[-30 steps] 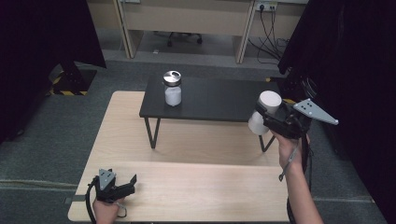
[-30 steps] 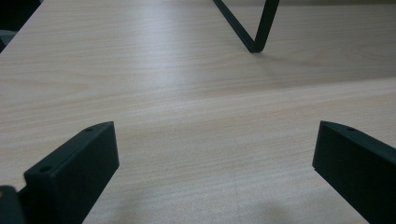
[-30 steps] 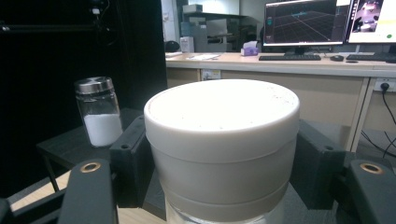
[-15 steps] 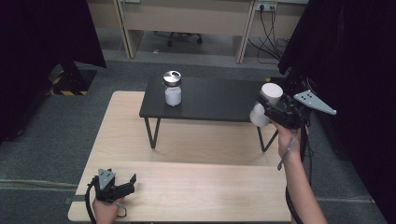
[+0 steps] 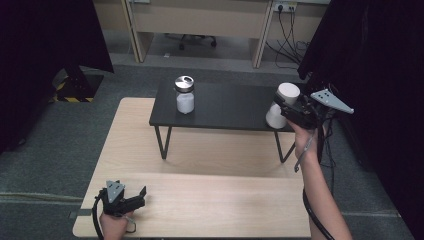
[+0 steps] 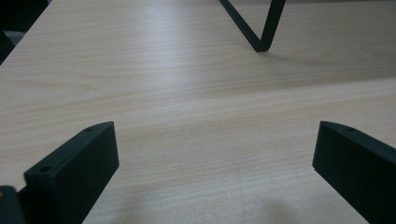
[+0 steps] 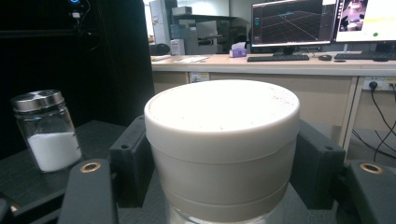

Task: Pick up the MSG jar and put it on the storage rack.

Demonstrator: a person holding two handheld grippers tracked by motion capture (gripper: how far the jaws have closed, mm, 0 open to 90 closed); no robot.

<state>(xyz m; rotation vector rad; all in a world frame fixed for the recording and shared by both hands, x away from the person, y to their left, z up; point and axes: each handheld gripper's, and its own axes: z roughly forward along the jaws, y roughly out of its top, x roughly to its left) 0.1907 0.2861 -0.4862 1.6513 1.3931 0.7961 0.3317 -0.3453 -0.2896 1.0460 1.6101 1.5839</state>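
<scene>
Counter (image 5: 210, 165): wide bare wood lay around the left gripper (image 5: 131, 200) near its front edge.
Black shelf (image 5: 225, 105): one, standing on the counter, open top between two jars.
Jars: two; a steel-lidded jar (image 5: 184, 94) near the left end, a white-lidded jar (image 5: 282, 105) at the right edge.
Right gripper (image 7: 219, 154): fingers (image 7: 133, 158) pinched the white lid from both sides.
Left gripper: fingers (image 6: 74, 172) spread, holding nothing.

No readable text, label, brand or number anywhere; monitor (image 7: 292, 22) content too small.
</scene>
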